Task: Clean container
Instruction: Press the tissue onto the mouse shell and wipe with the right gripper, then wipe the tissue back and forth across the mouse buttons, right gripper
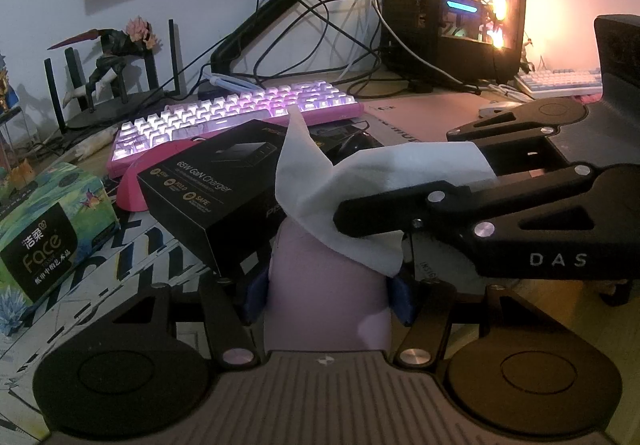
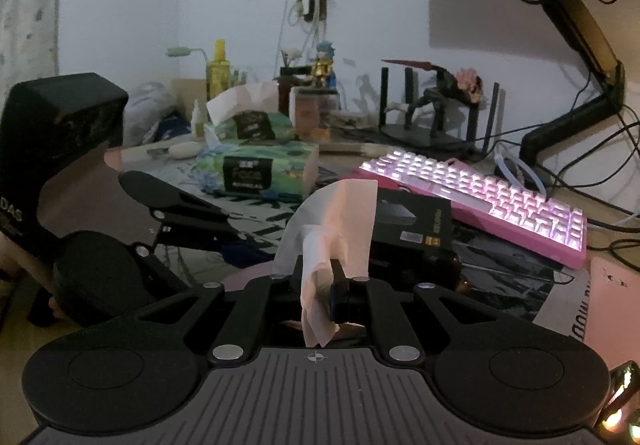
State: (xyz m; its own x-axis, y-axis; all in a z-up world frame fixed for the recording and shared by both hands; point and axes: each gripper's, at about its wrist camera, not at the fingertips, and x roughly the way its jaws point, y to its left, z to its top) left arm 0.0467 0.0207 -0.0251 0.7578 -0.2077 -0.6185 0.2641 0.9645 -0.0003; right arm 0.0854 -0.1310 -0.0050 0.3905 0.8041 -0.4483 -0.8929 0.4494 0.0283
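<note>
Desk [image 1: 420, 105] crowded with gear, pink container [image 1: 320, 285] near its front edge.
Left gripper [image 1: 326, 295] clamps the pink container between blue pads; right gripper [image 2: 320, 285], jaws closed on a white tissue [image 1: 360, 181], holds it touching the container's top.

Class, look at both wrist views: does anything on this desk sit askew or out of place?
Yes. The black charger box lies tilted, propped partly on the pink keyboard edge rather than flat on the desk. Nothing looks spilled or broken.
</note>
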